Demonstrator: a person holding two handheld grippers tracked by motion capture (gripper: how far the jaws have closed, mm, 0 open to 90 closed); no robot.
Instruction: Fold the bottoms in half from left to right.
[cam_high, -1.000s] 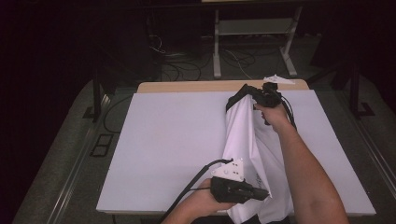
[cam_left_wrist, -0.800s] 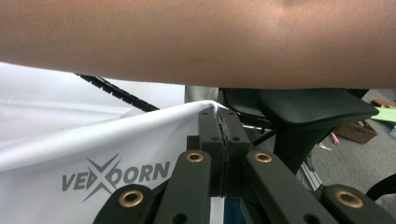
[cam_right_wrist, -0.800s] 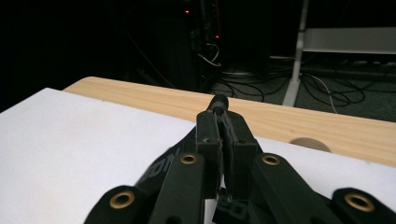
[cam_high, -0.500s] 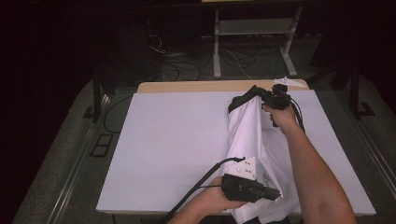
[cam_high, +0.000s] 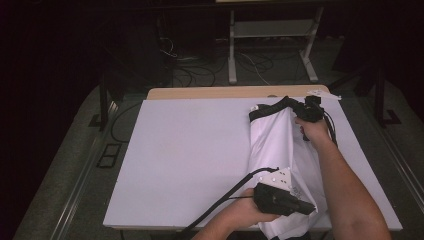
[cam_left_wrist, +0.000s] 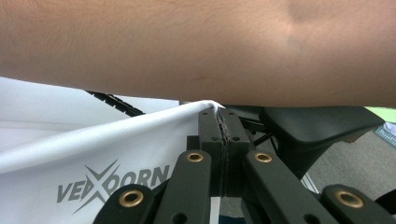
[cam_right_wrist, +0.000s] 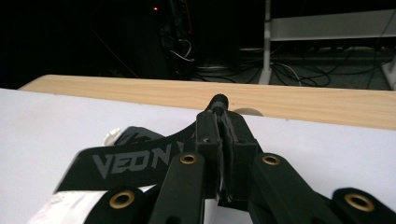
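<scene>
A white garment with a black waistband lies stretched along the right part of the white-covered bench, its waistband at the far end and its other end hanging over the near edge. It looks like a pair of shorts, though the folds hide the exact cut.

The person's right forearm reaches forward over the right side of the cloth, wrist slightly bent, and the right hand holds the right tongs at the far end of the garment. In the right gripper view those tongs are pressed together on the black waistband, which carries grey lettering and runs off to the left, with the wooden strip of the bench behind it.

The left hand comes in low at the near edge, fingers wrapped around the body of the left tongs, which point to the right across the cloth (the cable trails back off the bench). In the left gripper view these tongs are clamped shut on a corner of the white fabric, which is printed with a grey logo and is pulled taut to the left. The right forearm passes just above them, crossing the whole upper part of that view.
</scene>
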